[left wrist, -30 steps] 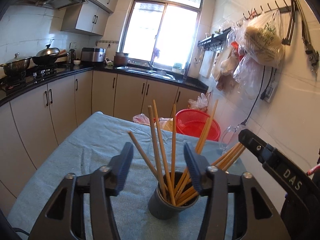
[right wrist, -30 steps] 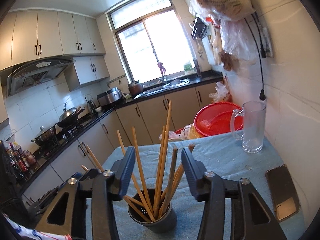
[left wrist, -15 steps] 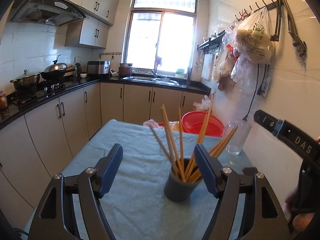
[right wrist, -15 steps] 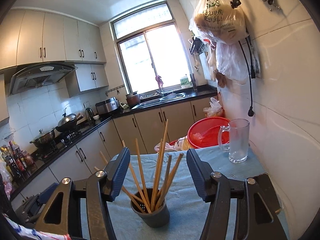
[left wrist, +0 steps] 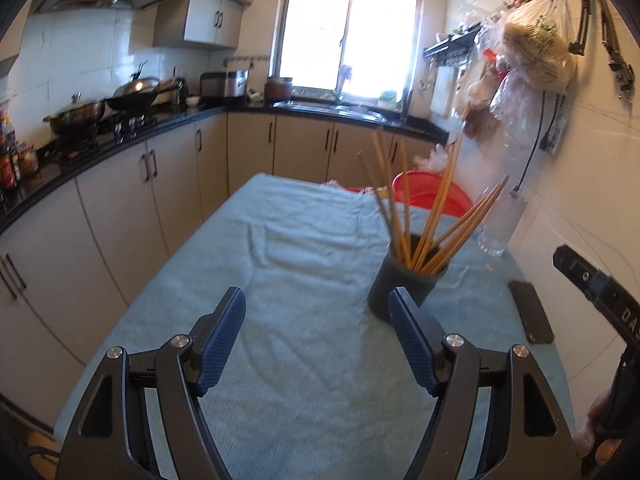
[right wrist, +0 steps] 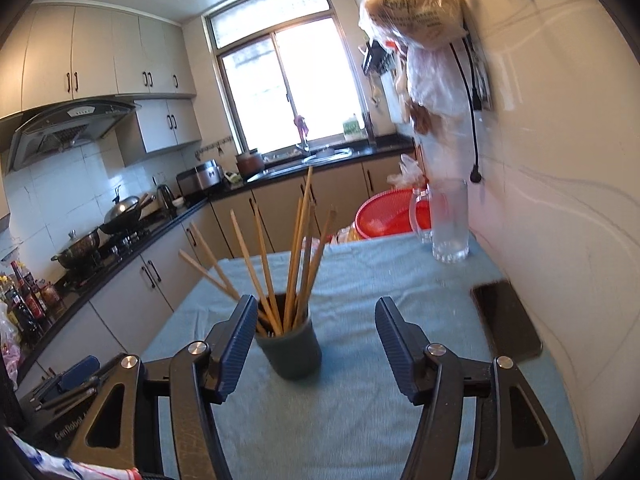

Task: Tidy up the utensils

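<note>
A blue cloth (left wrist: 304,264) covers my kitchen table. The chopsticks (right wrist: 298,256) stand fanned in the dark cup (right wrist: 289,346), kept upright together. My left gripper (left wrist: 316,340) and right gripper (right wrist: 316,344) both hang released and empty, near the cup.

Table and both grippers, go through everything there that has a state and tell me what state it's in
left gripper: open, empty, above the cloth
right gripper: open, empty, short of the cup
dark cup: upright, on the cloth, full of chopsticks
chopsticks: standing in the cup, fanned outward
glass mug: upright, looks empty
phone: lying flat, screen dark
blue cloth: spread over the table, wrinkled
</note>
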A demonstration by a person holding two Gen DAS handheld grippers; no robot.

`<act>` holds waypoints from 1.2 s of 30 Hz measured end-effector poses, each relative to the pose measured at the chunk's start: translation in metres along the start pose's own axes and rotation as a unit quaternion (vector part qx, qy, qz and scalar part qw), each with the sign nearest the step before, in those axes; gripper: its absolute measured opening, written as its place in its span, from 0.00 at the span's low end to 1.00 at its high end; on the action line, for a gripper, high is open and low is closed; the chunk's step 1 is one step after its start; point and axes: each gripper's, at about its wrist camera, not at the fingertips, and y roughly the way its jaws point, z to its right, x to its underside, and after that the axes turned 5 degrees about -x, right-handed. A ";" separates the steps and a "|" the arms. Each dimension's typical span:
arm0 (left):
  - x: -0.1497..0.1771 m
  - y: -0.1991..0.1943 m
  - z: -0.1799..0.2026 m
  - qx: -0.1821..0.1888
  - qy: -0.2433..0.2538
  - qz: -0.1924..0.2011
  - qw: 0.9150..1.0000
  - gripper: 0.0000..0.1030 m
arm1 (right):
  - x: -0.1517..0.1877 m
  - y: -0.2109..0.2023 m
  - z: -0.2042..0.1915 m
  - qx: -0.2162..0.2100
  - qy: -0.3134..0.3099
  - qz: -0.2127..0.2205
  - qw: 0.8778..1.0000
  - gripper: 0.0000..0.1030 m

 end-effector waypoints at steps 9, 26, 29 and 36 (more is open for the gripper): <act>0.021 -0.010 -0.020 -0.004 -0.013 -0.023 1.000 0.71 | 0.036 0.003 -0.002 0.000 0.018 -0.042 0.999 0.64; 0.039 -0.026 -0.009 0.002 0.008 -0.023 1.000 0.71 | 0.061 -0.003 -0.008 0.023 0.015 -0.068 0.997 0.65; 0.042 -0.031 -0.006 0.000 0.015 -0.017 1.000 0.71 | 0.064 -0.006 -0.010 0.027 0.010 -0.067 0.997 0.66; 0.045 -0.050 -0.003 -0.021 0.022 0.037 0.999 0.90 | 0.069 -0.013 -0.019 0.037 -0.013 -0.065 0.997 0.69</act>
